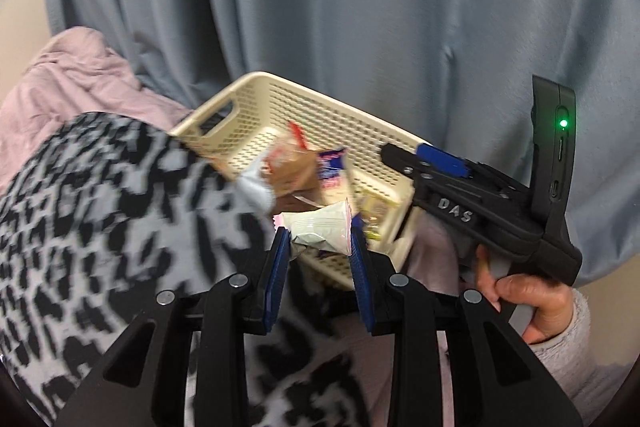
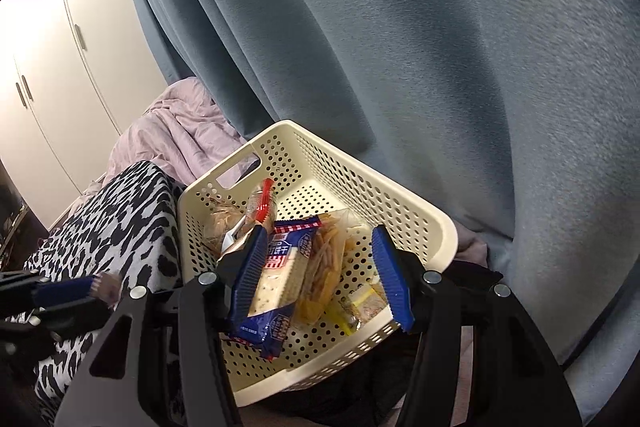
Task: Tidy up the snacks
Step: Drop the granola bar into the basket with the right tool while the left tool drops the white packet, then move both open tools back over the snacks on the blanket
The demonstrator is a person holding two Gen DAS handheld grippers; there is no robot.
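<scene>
The basket (image 2: 416,211) sits right of the patterned cushion (image 2: 120,223), curtain (image 2: 400,47) behind, cracker packet (image 2: 276,287) inside.

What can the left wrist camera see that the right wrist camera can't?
Only the left wrist view shows the whitish snack packet pinched in the left tool, and a hand holding the right tool.

Only the right wrist view shows the white wardrobe doors and the blue cracker packet clearly, lying in the basket between the open right tool's fingers.

Both show the cream basket of snacks, the blue curtain and the spotted blanket.
</scene>
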